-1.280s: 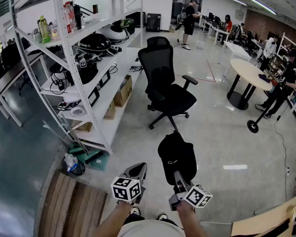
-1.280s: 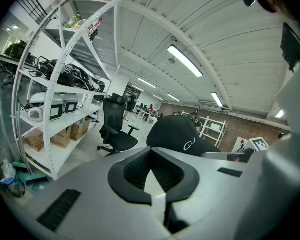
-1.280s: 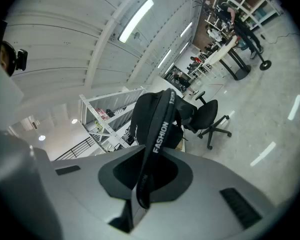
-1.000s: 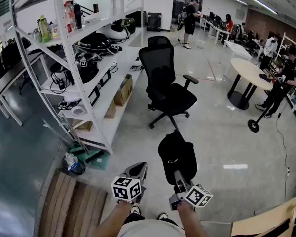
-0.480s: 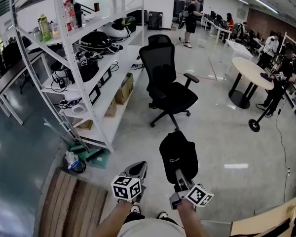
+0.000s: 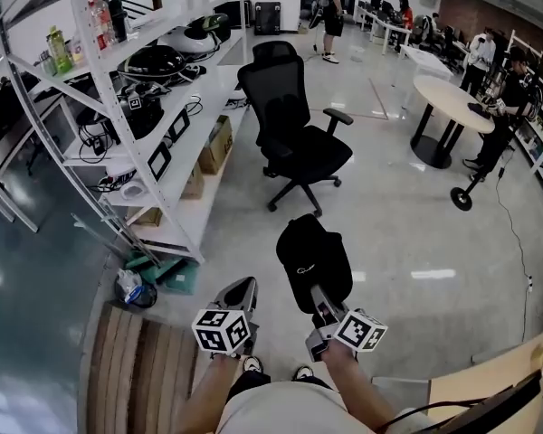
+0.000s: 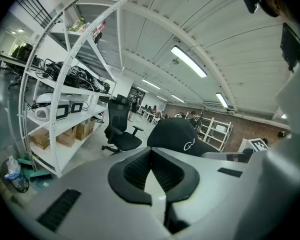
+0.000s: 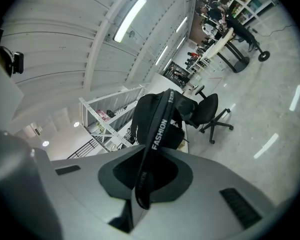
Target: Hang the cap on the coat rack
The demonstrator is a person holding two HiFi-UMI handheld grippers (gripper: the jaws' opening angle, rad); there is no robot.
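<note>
**Black cap carried by its strap; no rack in view**

The black cap (image 6: 313, 260) hangs in the air ahead of the person, above the bare floor (image 6: 407, 233). The right gripper (image 6: 319, 302) is clenched on the cap's rear strap (image 8: 157, 134). The strap runs between the jaws and the crown sits beyond the tips. The left gripper (image 6: 240, 289) is just beside it, with its jaws closed on nothing and apart from the cap.

Change over the last moments: only the outlook has shifted. The chair (image 6: 294, 138) and shelf (image 6: 100, 134) now sit a little further left in the head view, and more of the person's body shows at the bottom edge. Cap, strap and both grippers keep the same relation to one another, and the grip has not altered.

Meaning for the task: this looks like the carry stage. No coat rack shows in any view, so it must be found before hanging can begin.

Surroundings: the chair stands straight ahead of the cap, well apart, and would block a direct path forward. The shelf lines the left side. Wooden planks (image 6: 131, 369) lie at the lower left. A round table (image 6: 448, 93) and several people (image 6: 330, 3) stand further off.
</note>
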